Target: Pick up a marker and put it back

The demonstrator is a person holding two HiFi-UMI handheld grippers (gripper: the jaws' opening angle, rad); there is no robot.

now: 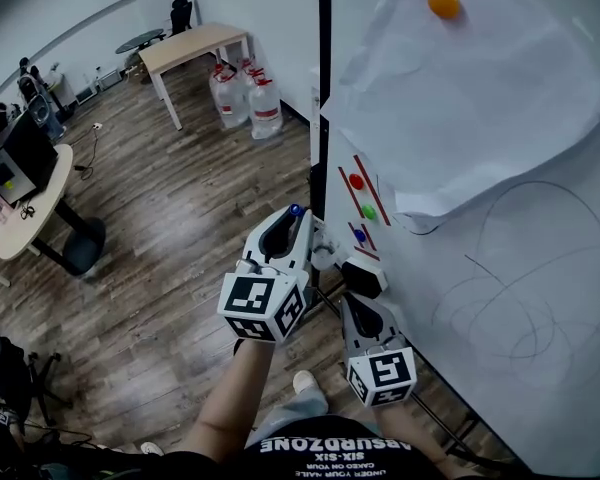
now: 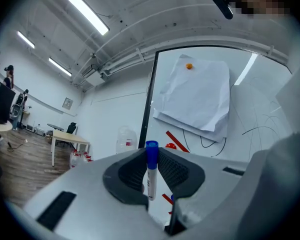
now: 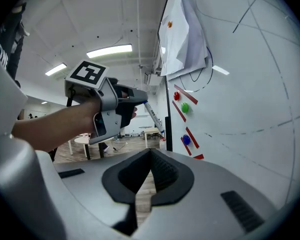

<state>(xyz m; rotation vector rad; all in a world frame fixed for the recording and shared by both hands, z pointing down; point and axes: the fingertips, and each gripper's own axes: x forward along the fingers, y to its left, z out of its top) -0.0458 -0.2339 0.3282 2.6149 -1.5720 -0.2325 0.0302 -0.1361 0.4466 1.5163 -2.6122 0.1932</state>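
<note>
My left gripper [image 1: 292, 224] is shut on a white marker with a blue cap [image 2: 151, 170]. The marker stands upright between the pads, cap end out, in the left gripper view. In the head view the blue cap [image 1: 296, 210] pokes past the jaw tips, just left of the whiteboard's [image 1: 540, 298] dark edge. The right gripper view shows the same marker [image 3: 153, 116] slanting out of the left gripper [image 3: 138, 100]. My right gripper [image 1: 363, 274] is lower and closer to the board. Its jaws meet with nothing between them [image 3: 150, 154].
The whiteboard carries scribbled lines, loose paper sheets [image 1: 470, 98] under an orange magnet [image 1: 443, 3], red [image 1: 356, 181], green [image 1: 368, 211] and blue [image 1: 359, 236] magnets, and red strips. Water bottles [image 1: 248, 96] and a wooden table [image 1: 190, 46] stand behind; a round desk [image 1: 25, 203] is at left.
</note>
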